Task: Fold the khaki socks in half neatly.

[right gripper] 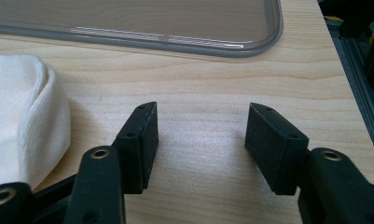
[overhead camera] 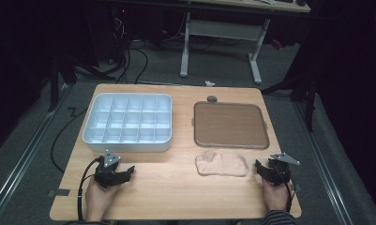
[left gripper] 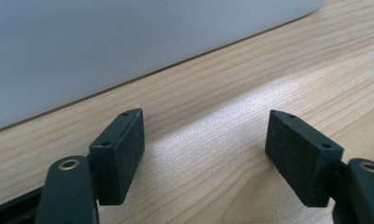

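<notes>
Left tongs (overhead camera: 129,171) rest low on counter (overhead camera: 176,187), jaws apart, nothing between, just in front of white divided tray (overhead camera: 127,123). Folded pale cloth (overhead camera: 221,164) lies on counter right of centre, just in front of brown mat (overhead camera: 230,124). Right tongs (overhead camera: 259,165) jaws apart, empty, just beside cloth's right edge, not touching.

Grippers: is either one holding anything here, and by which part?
Nothing is held. The left gripper and right gripper both stand open over bare table; the cloth lies beside the right one, ungripped.
</notes>
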A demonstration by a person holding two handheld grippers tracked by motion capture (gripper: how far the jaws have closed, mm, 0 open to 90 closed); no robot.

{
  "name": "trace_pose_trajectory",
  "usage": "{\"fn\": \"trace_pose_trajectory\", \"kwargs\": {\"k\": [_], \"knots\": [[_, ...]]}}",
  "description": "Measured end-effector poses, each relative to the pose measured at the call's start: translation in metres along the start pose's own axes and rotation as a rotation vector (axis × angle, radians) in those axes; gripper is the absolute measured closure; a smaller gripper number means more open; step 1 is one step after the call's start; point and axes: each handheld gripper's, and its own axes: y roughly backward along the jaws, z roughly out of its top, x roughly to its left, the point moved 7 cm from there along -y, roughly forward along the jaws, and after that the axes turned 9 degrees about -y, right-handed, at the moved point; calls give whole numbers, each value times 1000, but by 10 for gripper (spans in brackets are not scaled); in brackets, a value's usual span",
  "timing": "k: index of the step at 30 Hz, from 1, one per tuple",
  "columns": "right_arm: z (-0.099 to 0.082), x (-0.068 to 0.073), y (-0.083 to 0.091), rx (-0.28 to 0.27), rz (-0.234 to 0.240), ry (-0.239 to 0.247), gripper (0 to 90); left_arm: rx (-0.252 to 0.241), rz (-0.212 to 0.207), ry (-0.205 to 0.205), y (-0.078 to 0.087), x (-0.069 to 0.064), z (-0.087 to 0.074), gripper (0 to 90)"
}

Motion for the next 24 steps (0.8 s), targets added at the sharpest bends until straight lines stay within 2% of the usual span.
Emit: {"fn": "trace_pose_trajectory", "kwargs": {"k": [7,12,16,21,24], "knots": [[1,1,-1,1,2,-12,459,-1,10,6,-1,0,0,289],[1,1,-1,0,5,-3,469,11,23,17,0,-2,1,295],[1,1,0,-1,12,-2,478,7,18,7,1,-7,2,322],[-1,3,3,3,45,-25,497,-14,-13,-5,4,-14,7,326],[-2,5,6,-11,61,-18,497,-36,-29,-9,8,-20,13,329]]}}
